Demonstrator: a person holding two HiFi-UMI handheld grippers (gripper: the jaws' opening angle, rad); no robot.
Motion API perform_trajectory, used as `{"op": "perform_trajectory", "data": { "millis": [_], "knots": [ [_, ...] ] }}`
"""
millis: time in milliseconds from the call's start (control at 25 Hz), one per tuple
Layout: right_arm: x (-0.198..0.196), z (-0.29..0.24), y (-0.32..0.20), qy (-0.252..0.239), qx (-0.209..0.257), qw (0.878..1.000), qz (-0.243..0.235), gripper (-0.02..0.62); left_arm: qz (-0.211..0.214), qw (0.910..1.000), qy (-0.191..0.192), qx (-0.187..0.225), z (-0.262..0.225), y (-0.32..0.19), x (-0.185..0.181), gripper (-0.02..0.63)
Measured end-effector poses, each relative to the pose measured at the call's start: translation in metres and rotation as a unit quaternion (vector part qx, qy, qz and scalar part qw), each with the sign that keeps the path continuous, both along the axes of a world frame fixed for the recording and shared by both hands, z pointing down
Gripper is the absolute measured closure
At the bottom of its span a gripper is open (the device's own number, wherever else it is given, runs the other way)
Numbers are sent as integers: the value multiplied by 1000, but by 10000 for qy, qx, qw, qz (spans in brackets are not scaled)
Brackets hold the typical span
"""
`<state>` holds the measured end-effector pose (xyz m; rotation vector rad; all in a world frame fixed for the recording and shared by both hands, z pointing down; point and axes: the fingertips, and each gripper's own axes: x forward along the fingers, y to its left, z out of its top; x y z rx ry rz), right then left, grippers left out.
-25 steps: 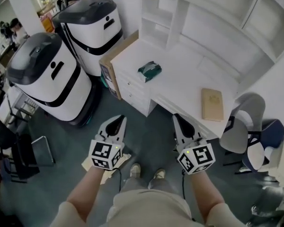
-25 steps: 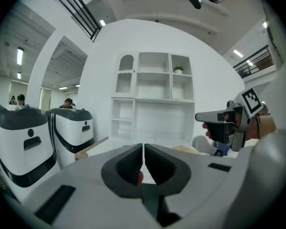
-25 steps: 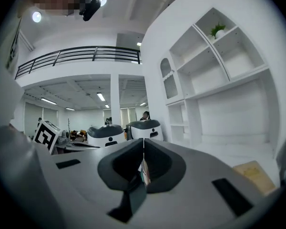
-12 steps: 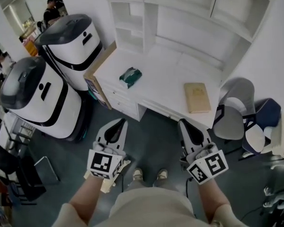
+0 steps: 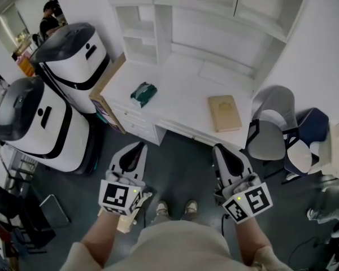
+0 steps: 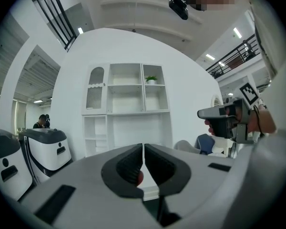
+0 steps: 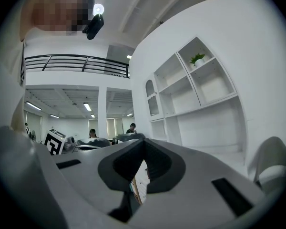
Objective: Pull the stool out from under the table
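Observation:
In the head view a white desk [image 5: 181, 103] with shelves above it stands ahead of me. The gap under its front edge is dark, and no stool shows in any view. My left gripper [image 5: 137, 145] hangs shut and empty over the grey floor, short of the desk's drawer side. My right gripper [image 5: 217, 149] is also shut and empty, level with it and just short of the desk's front edge. In the left gripper view the left gripper [image 6: 143, 148] has its jaws together and points at the shelves. In the right gripper view the right gripper [image 7: 143, 143] is likewise closed.
A tan book [image 5: 224, 113] and a green packet [image 5: 143, 93] lie on the desk. A grey chair [image 5: 269, 134] and a blue chair [image 5: 306, 143] stand at the right. Two white machines [image 5: 73, 52] [image 5: 31, 123] and a leaning board [image 5: 105, 86] stand at the left. My feet [image 5: 175, 209] are on the floor.
The desk and the white machines have slid left and up in the head view as I turned toward the desk. Both grippers stay shut and side by side.

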<state>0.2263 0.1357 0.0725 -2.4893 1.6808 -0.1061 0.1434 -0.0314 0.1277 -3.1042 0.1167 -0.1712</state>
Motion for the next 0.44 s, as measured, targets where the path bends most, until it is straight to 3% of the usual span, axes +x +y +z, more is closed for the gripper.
{"op": "perform_trajectory", "data": {
  "millis": [440],
  "knots": [
    [12, -2, 4, 20, -48, 10000, 60, 574, 37, 9999, 92, -60, -9, 3, 13, 575]
  ]
}}
